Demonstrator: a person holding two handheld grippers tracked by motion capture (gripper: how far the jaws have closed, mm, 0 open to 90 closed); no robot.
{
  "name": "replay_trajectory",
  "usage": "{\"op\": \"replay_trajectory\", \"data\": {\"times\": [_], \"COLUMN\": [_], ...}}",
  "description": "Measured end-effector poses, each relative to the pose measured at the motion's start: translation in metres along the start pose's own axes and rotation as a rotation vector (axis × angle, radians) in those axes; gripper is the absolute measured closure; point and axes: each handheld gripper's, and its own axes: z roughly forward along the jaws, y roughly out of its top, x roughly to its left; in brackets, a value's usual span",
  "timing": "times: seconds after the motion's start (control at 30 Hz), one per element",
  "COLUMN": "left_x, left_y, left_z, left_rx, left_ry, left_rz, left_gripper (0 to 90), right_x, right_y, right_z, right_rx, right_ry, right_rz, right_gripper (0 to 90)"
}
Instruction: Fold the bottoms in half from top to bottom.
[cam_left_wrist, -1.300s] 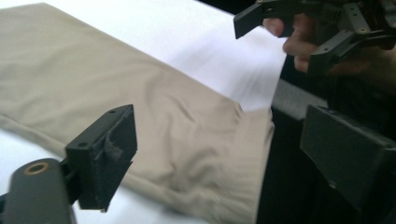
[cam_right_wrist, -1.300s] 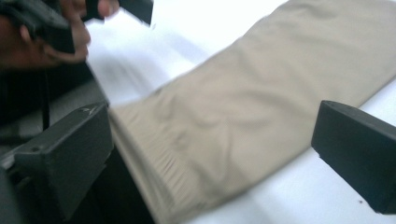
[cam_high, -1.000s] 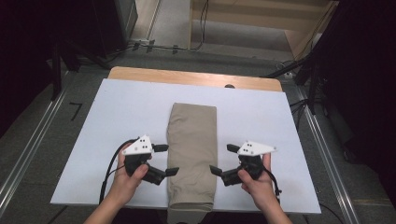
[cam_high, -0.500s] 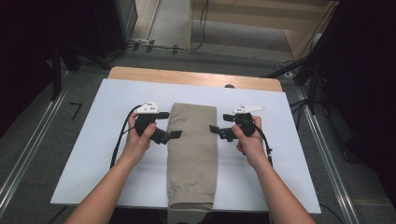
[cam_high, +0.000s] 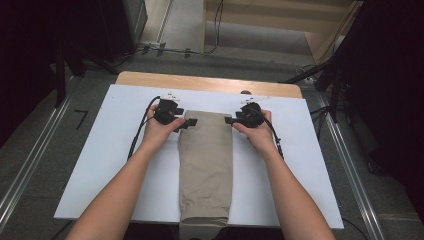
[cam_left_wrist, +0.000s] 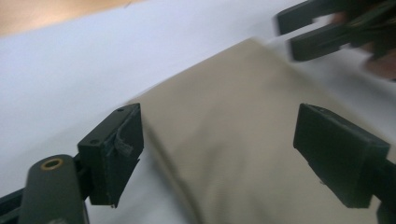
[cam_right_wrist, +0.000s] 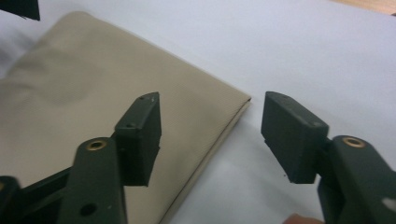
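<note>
A folded beige cloth (cam_high: 206, 165) lies lengthwise down the middle of the white board (cam_high: 100, 165). My left gripper (cam_high: 187, 122) is at the cloth's far left corner and my right gripper (cam_high: 229, 120) at its far right corner, the two pointing inward at each other. In the left gripper view the left gripper (cam_left_wrist: 219, 154) stands open astride the cloth (cam_left_wrist: 243, 140). In the right gripper view the right gripper (cam_right_wrist: 212, 135) is open around the cloth's corner (cam_right_wrist: 240, 100). Both pairs of jaws have just been closing, and no pad presses on the cloth.
A strip of the wooden tabletop (cam_high: 200, 82) shows beyond the board's far edge. The cloth's near end hangs over the board's front edge (cam_high: 202, 230). Metal rails (cam_high: 30, 165) run along the floor on both sides, with cables and dark stands behind the table.
Both hands have moved away from the person along the cloth's sides, from its near half to its far corners. The jaws of both grippers stand narrower than before.
</note>
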Motion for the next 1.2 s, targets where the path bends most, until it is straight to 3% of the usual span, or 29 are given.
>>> {"op": "replay_trajectory", "data": {"times": [0.03,0.1,0.2,0.33,0.47,0.53,0.63,0.73,0.8,0.93,1.1,1.2], "left_x": [0.003,0.007,0.012,0.014,0.013,0.012,0.011,0.008,0.005,0.006,0.013,0.015], "left_y": [-0.001,-0.001,0.0,0.004,0.006,0.005,0.006,0.011,0.017,0.041,0.078,0.103], "left_z": [0.004,0.01,0.014,0.018,0.023,0.024,0.024,0.023,0.021,0.01,-0.007,-0.017], "left_rx": [0.011,0.039,0.034,0.039,0.041,0.04,0.054,0.075,0.08,0.012,-0.062,-0.095], "left_ry": [0.008,0.037,0.056,0.047,0.071,0.057,0.031,0.043,0.052,0.055,0.06,0.091], "left_rz": [-0.002,-0.003,-0.018,-0.009,-0.002,-0.008,-0.025,0.019,0.05,0.037,0.02,0.041], "left_gripper": [27.3,27.5,32.3,42.5,52.7,63.5,77.7,86.4,87.4,87.7,87.7,87.7], "right_x": [-0.001,-0.003,-0.005,-0.009,-0.008,-0.005,-0.002,0.005,0.006,0.002,-0.002,-0.001], "right_y": [0.002,0.003,0.002,0.002,0.001,0.001,0.001,0.005,0.009,0.028,0.063,0.087], "right_z": [0.004,0.011,0.018,0.02,0.02,0.021,0.021,0.02,0.018,0.007,-0.013,-0.025], "right_rx": [0.013,0.03,0.049,0.024,0.028,0.035,0.049,0.062,0.056,0.019,-0.071,-0.13], "right_ry": [-0.002,-0.006,-0.025,-0.012,-0.015,-0.012,0.02,0.0,-0.005,-0.015,-0.043,-0.055], "right_rz": [-0.002,-0.002,-0.014,0.0,-0.033,-0.05,-0.05,-0.08,-0.101,-0.086,-0.082,-0.087], "right_gripper": [38.9,39.6,43.1,54.4,60.4,65.8,81.0,86.0,86.7,87.0,87.0,87.0]}}
